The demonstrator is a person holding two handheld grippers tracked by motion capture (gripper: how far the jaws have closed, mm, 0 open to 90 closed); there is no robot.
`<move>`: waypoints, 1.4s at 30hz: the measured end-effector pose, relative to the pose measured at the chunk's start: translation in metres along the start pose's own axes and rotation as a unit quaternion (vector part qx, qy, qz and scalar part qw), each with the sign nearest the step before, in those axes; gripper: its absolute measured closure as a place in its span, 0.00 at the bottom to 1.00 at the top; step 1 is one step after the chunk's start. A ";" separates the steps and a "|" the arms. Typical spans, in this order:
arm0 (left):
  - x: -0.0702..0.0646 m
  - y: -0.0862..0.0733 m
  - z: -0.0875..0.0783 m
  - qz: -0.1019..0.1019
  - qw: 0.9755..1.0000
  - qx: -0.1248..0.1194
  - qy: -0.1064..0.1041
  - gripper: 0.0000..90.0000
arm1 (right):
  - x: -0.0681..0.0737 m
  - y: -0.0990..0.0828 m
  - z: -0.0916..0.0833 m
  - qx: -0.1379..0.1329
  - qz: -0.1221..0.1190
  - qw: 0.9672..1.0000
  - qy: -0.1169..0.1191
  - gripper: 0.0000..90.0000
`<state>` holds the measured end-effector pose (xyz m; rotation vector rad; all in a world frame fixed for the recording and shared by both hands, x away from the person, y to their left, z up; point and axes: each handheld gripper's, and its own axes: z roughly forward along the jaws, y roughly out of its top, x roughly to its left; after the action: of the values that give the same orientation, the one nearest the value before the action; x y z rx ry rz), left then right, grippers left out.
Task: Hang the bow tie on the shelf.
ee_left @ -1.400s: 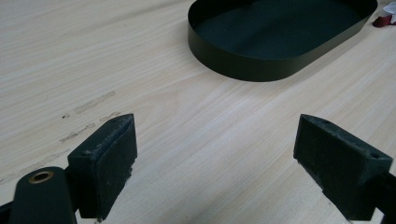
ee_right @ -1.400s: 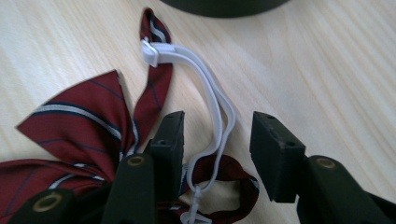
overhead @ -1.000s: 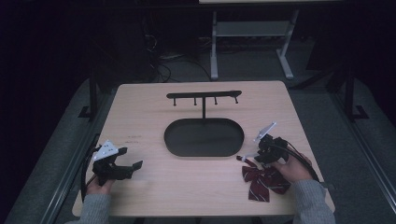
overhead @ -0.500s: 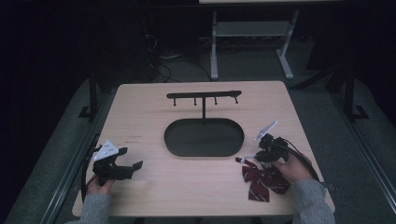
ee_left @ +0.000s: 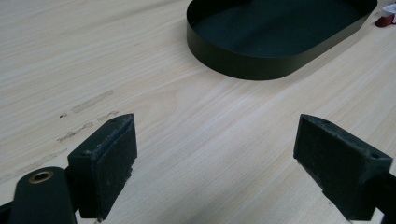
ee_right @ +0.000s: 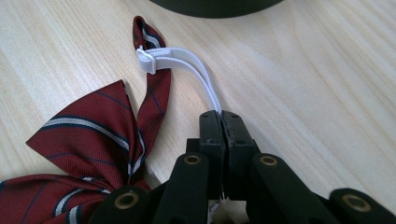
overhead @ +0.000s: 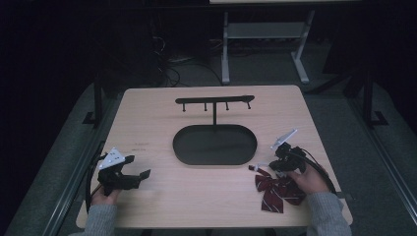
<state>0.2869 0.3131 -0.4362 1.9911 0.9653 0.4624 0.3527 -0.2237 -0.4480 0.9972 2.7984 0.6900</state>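
A dark red striped bow tie lies on the table's near right part, its cloth also in the right gripper view. Its white elastic strap runs from a red loop into my right gripper, whose jaws are shut on the strap. In the high view that gripper sits just right of the bow tie's top. My left gripper rests at the near left with its jaws wide open; its pads hold nothing above bare wood. A black oval tray with a hook stand stands mid-table.
The tray's wall rises ahead of the left gripper. The wooden table has faint scuff marks on its left part. Dark floor, cables and a white frame lie beyond the far edge.
The right gripper has shifted slightly toward the near side and left, over the strap by the bow tie. The left gripper has not moved.
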 end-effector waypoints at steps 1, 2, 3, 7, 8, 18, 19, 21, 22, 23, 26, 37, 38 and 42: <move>0.000 0.000 0.000 0.000 1.000 0.000 0.000 0.14 | 0.000 -0.001 -0.001 -0.005 -0.002 1.000 -0.001 0.98; 0.000 0.000 0.000 0.002 1.000 0.000 0.000 0.14 | 0.000 -0.002 -0.002 -0.011 0.000 1.000 0.001 0.98; 0.000 0.000 0.000 0.003 1.000 0.000 0.000 0.15 | 0.001 -0.002 -0.002 -0.012 0.000 1.000 0.000 0.98; 0.000 0.000 0.000 0.000 1.000 0.000 0.000 0.15 | 0.003 -0.003 -0.006 -0.024 0.000 1.000 0.000 0.98; 0.000 0.000 0.000 0.001 1.000 0.000 -0.001 0.15 | 0.004 -0.003 -0.007 -0.027 0.002 1.000 0.000 0.98; 0.000 0.000 0.000 0.002 1.000 0.000 -0.002 0.14 | 0.009 -0.004 -0.015 -0.046 0.004 0.999 0.006 0.98; 0.000 0.000 0.000 0.002 1.000 0.000 -0.002 0.14 | 0.009 -0.004 -0.016 -0.047 0.004 0.999 0.006 0.98; 0.000 0.000 0.000 0.004 1.000 0.001 -0.002 0.15 | 0.009 -0.004 -0.016 -0.049 0.004 0.999 0.008 0.98; 0.000 0.000 0.001 0.002 1.000 0.000 -0.002 0.14 | 0.010 -0.004 -0.017 -0.050 0.004 0.999 0.007 0.98; 0.000 0.000 0.001 0.003 1.000 0.000 -0.002 0.14 | 0.010 -0.004 -0.017 -0.051 0.003 0.999 0.007 0.98; 0.000 0.000 0.001 0.003 1.000 0.002 -0.002 0.14 | 0.010 -0.004 -0.019 -0.055 0.000 0.998 0.006 0.98; 0.000 -0.001 0.000 0.000 1.000 0.003 0.000 0.15 | 0.015 -0.002 -0.031 -0.094 0.009 0.995 0.008 0.98; 0.000 -0.001 0.000 0.000 1.000 0.002 0.001 0.14 | 0.016 -0.002 -0.032 -0.101 0.009 0.995 0.008 0.98; 0.000 -0.001 0.000 0.001 1.000 0.003 0.001 0.15 | 0.022 0.001 -0.039 -0.126 0.006 0.992 0.011 0.98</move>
<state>0.2870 0.3135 -0.4370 1.9964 0.9680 0.4636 0.3274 -0.2242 -0.4117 0.9633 2.6384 1.0304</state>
